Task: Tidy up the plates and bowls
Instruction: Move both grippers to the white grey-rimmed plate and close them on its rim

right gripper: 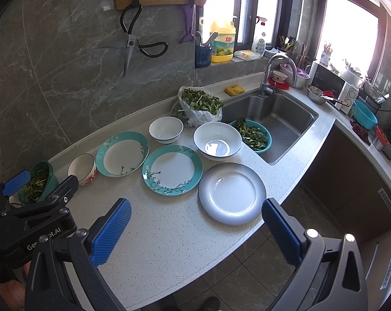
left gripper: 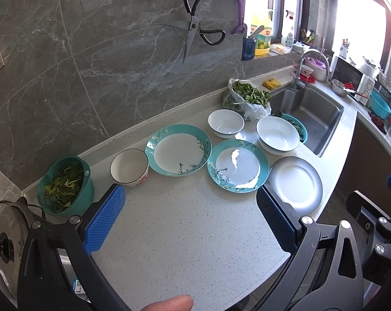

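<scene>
Two sets of tongs are in view, and we read both as spread wide with nothing between their blue pads: the left tongs [left gripper: 190, 223] and the right tongs [right gripper: 196, 230] hang above the speckled white worktop [left gripper: 185, 233]. The far rim of the teal colander of greens by the sink [right gripper: 255, 136] is all we see in the left view; the large white bowl [left gripper: 277, 134] hides the rest. The steel pot lid [left gripper: 8, 238] at far left is cut off by the frame. Ahead of the left tongs lie two teal floral plates [left gripper: 178, 150] [left gripper: 238, 166], touching or nearly so. The grey-rimmed white plate [right gripper: 231, 193] sits just beyond the right tongs, near the worktop edge. A small white bowl [right gripper: 165, 129] and a black-rimmed flowered bowl [right gripper: 82, 169] stand further back.
</scene>
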`<control>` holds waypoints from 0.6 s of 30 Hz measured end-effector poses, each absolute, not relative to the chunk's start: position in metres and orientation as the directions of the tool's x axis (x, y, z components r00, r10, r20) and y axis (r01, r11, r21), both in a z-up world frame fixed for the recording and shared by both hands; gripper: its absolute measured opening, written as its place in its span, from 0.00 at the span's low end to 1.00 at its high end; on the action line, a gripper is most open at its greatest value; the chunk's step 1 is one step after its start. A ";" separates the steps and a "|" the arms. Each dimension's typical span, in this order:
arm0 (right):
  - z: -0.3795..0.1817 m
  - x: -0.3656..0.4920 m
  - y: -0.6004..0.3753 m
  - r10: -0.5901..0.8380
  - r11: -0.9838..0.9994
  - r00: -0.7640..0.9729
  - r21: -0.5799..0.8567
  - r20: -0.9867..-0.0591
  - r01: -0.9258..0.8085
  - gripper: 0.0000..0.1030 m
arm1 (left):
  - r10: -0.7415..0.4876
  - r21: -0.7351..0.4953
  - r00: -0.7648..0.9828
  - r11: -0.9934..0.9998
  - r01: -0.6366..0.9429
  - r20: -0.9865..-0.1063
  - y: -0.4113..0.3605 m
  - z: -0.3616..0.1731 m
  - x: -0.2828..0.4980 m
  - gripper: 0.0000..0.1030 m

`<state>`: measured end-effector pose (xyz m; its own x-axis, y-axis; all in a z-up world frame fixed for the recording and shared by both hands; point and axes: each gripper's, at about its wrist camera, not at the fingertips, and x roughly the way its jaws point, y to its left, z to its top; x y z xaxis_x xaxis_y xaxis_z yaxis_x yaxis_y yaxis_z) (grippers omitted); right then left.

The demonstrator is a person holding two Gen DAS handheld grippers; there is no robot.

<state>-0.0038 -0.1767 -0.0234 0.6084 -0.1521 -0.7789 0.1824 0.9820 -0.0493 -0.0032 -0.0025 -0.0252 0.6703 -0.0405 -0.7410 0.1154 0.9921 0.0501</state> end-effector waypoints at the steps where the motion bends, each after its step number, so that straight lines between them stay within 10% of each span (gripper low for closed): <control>1: -0.021 -0.003 -0.178 -0.150 0.982 0.606 -0.048 -0.781 0.181 1.00 | -0.046 0.048 0.672 0.992 0.120 -0.739 -0.002 -0.027 -0.002 1.00; 11: -0.080 -0.019 -0.236 -0.014 0.980 0.536 0.094 -0.844 0.175 0.99 | -0.436 -0.350 0.381 0.895 0.275 -0.815 0.000 -0.150 0.007 1.00; 18: -0.136 -0.020 -0.351 0.220 0.894 0.560 0.395 -0.799 0.213 0.90 | -0.500 -0.391 0.272 0.844 0.368 -0.822 -0.051 -0.213 0.014 1.00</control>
<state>-0.0200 -0.3510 -0.1356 0.5596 0.2202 -0.7990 0.2128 0.8936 0.3952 0.0141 -0.0506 -0.2125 0.2718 -0.4998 -0.8224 0.3680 0.8436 -0.3910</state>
